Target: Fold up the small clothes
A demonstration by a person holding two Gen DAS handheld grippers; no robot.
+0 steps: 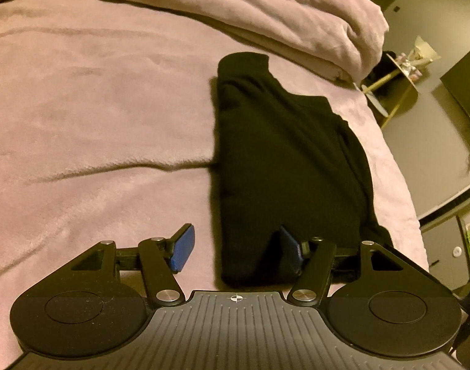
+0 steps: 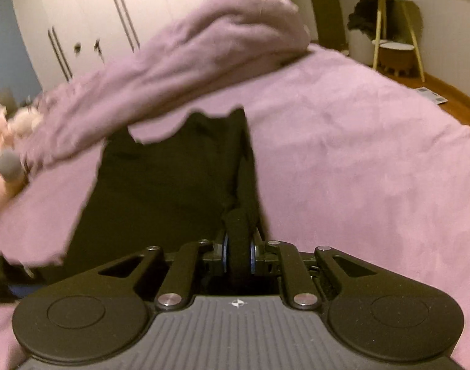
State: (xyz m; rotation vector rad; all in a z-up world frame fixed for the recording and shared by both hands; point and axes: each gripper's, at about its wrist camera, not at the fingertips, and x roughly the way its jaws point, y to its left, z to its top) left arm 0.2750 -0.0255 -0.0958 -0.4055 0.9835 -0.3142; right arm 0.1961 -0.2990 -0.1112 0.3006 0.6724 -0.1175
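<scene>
Lying lengthwise on the pink bedspread, the black garment is folded into a long narrow strip, as the left wrist view shows it. The left gripper hangs over its near end with jaws spread; one blue pad is above bare bedspread, the other is against the cloth's near edge, and nothing is pinched between them. A rolled pink blanket lies beyond, and a small side table stands past the bed's edge.

From the right wrist view, the right gripper is clamped on a bunched ridge of the black garment, which runs away toward the blanket. White wardrobe doors stand behind.
</scene>
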